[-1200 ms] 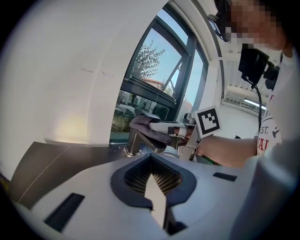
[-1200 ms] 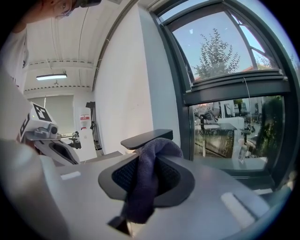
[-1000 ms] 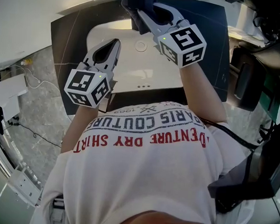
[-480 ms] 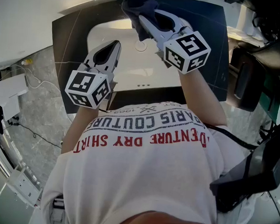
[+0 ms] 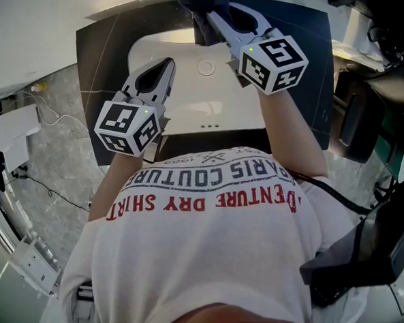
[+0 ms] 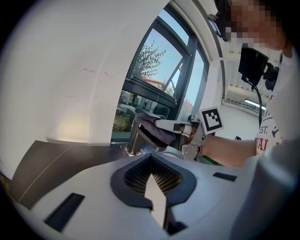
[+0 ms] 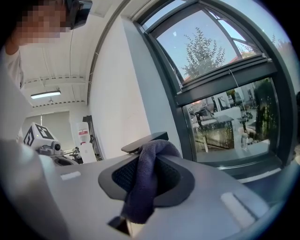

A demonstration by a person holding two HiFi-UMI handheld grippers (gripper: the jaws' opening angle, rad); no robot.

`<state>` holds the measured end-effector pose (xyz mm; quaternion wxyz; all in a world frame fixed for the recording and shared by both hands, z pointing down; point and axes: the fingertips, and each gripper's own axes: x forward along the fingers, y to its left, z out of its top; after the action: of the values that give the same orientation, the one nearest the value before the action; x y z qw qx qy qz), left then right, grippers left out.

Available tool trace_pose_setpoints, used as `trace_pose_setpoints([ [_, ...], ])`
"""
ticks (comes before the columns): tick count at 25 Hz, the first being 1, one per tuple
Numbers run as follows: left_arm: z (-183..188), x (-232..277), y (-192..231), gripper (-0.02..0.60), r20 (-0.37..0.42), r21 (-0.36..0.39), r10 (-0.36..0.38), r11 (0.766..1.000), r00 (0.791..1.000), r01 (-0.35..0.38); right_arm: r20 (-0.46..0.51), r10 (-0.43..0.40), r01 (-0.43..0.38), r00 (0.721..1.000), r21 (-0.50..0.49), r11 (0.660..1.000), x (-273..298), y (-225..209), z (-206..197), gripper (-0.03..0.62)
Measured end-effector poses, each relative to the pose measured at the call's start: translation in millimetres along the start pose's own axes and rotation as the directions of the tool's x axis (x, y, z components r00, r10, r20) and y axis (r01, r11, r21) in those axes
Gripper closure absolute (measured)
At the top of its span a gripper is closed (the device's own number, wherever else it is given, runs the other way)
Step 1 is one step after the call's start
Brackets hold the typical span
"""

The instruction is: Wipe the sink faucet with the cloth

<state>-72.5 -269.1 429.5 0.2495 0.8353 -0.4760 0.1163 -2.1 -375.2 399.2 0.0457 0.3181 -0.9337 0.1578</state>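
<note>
A dark blue cloth (image 5: 198,7) lies over the faucet at the far rim of the white sink (image 5: 192,105). My right gripper (image 5: 201,4) is shut on this cloth and presses it on the faucet. In the left gripper view the metal faucet (image 6: 136,138) stands behind the basin, with the cloth (image 6: 157,130) draped on its spout. The right gripper view shows the cloth (image 7: 143,187) bunched between the jaws, with a dark flat faucet part (image 7: 140,143) just beyond. My left gripper (image 5: 168,63) hovers over the sink's left side, shut and holding nothing.
A dark countertop (image 5: 99,55) surrounds the sink, with a round drain (image 5: 206,67) in the basin. A window (image 7: 225,108) and a white wall stand right behind the faucet. Dark equipment (image 5: 358,112) sits to the right of the counter.
My right gripper slid the cloth down along the faucet and then back up toward the wall. The left gripper stayed where it was.
</note>
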Motion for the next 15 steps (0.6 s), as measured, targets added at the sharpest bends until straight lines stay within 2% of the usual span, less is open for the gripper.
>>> trace_pose_setpoints([
  [8,3.4,4.0,3.1,0.58,-0.003,0.003,-0.003,1.0,1.0,0.003,-0.004,0.009,-0.009,1.0,-0.012,1.0,6.6,-3.9,1.4,0.525],
  [15,5.5,-0.2,-6.8,0.581,0.012,0.013,-0.01,1.0,1.0,0.01,-0.036,-0.028,0.026,0.999,-0.057,0.998,-32.1,2.3,-2.8,0.525],
])
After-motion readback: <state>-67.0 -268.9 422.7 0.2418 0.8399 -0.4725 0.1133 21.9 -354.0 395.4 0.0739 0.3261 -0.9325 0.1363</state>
